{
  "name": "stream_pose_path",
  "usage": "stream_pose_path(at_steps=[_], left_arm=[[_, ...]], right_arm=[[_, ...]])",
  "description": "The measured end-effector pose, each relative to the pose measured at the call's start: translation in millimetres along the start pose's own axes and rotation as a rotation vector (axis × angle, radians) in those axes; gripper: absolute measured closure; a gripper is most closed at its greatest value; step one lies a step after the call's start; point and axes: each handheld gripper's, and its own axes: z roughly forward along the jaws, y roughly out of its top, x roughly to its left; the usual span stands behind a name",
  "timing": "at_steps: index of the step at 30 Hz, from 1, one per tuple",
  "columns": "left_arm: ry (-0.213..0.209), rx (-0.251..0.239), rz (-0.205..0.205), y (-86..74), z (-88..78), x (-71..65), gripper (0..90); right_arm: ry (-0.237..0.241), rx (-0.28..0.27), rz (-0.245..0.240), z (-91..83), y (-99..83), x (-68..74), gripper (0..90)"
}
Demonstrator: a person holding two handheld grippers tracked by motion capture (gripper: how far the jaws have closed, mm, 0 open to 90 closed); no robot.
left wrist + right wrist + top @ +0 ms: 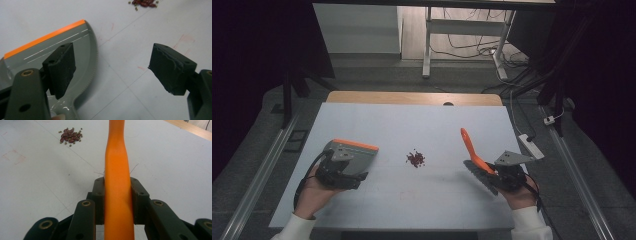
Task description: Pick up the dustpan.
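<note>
Right gripper [117, 202]: matte black jaws clamped flat against both sides of brush handle [117, 182], smooth orange plastic, waisted, widening toward the near end. Seen from above, handle angled up and away over the right side of white table [412, 120]; dark bristle head [479, 175] low beside the gripper, possibly touching the surface, contact unclear at this size.

Left gripper [110, 70]: jaws spread wide apart, pads rubbery, block-shaped, right pad surface rough and peeled. Left jaw over grey dustpan [75, 50]; contact with pan not discernible. Dustpan: glossy grey plastic, flat tray, curved side with fine serrated edge, straight orange lip strip at the front. In high view, pan at left of table in front of left hand [314, 192], lip toward table centre.

Beans [415, 159]: small loose heap, dark red kidney-shaped pieces with a few small greenish round ones, lying at table centre between dustpan and brush, well apart from both.

Table surface: matte white sheet, faint creases and reddish smudges; wooden edge at far side.
</note>
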Motion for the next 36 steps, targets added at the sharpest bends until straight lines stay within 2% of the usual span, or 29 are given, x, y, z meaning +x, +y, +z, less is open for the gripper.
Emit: stream_pose_path(at_steps=[6,9,13,20,22,25,27,32,36], left_arm=[[-0.016,0.036,-0.046,-8.6,-2.6,10.7,21.9],[-0.032,0.064,-0.092,-14.4,-3.3,18.7,22.2],[-0.028,0.100,-0.149,-21.7,-4.4,28.1,22.5],[-0.024,0.149,-0.211,-34.8,-13.3,38.1,24.7],[-0.021,0.177,-0.233,-39.6,-9.3,42.8,24.9],[-0.046,0.214,-0.260,-44.9,0.2,49.3,25.6],[-0.037,0.239,-0.272,-47.3,5.1,52.4,25.7],[-0.028,0.260,-0.303,-53.9,11.9,58.6,26.0],[-0.042,0.266,-0.317,-57.7,20.2,59.9,26.4]], right_arm=[[-0.005,-0.005,-0.004,-1.9,1.2,2.0,69.9],[-0.008,-0.008,-0.003,-3.1,1.8,2.1,69.9],[-0.010,-0.007,-0.004,-3.1,1.2,1.8,69.9],[-0.002,0.005,-0.011,0.4,-0.4,2.7,69.9],[-0.002,0.010,-0.014,1.3,-0.3,3.6,69.9],[0.000,0.010,-0.015,2.1,-0.1,4.3,69.9],[0.001,0.013,-0.016,2.9,0.2,5.0,69.9],[0.001,0.016,-0.021,3.6,-0.2,5.3,69.9],[-0.001,0.013,-0.020,3.0,-0.1,5.6,69.9]])
